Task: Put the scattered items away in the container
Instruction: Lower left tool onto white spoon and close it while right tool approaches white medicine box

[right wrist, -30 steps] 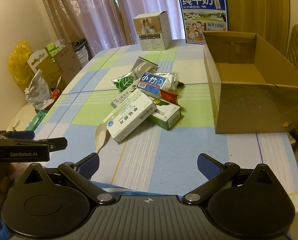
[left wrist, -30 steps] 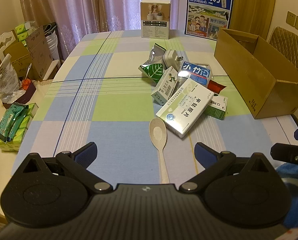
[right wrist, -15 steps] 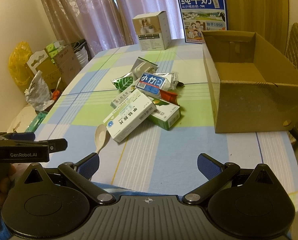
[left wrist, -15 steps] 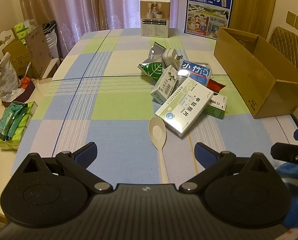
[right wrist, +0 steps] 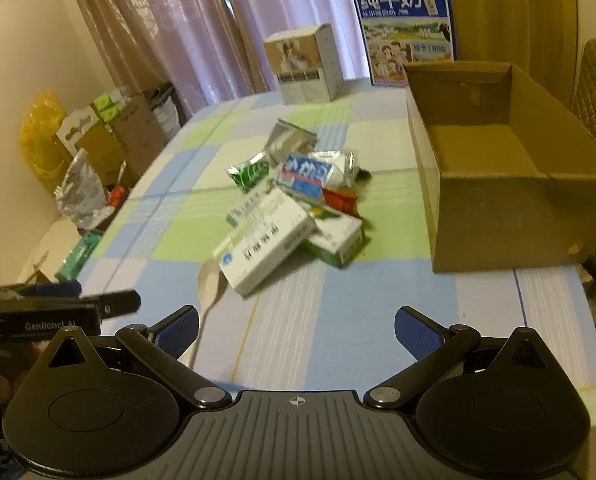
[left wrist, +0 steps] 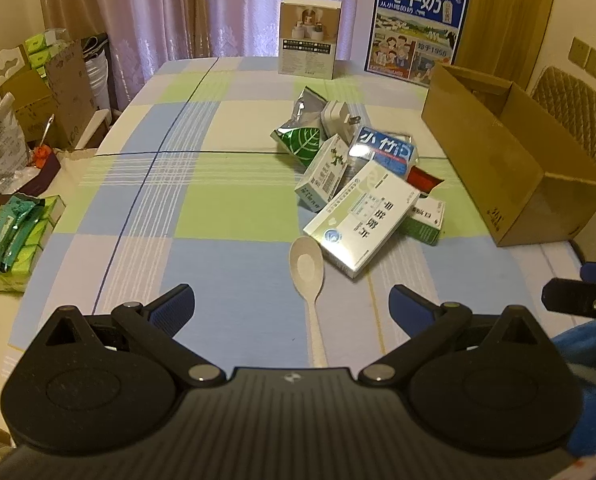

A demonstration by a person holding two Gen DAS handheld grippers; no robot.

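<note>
Cardboard box (right wrist: 498,168): brown, open, empty, right of frame.
Large medicine box (left wrist: 362,218): white-green, centre, atop the pile.
Spoon (left wrist: 310,280): cream, lower centre, beside it.
Left gripper (left wrist: 291,304): wide, empty.
Right gripper (right wrist: 295,326): wide, empty.

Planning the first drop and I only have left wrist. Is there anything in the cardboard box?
Observer: The right wrist view looks into the cardboard box. The part of the floor that shows is bare, with no items on it.
Operator: Right gripper state?
Observer: The right gripper is open with nothing between its fingers. It is over the tablecloth, short of the white medicine box.
Operator: Anything behind the blue pack?
Observer: A crumpled silver pouch lies against the blue pack, on the side toward the cardboard box.
</note>
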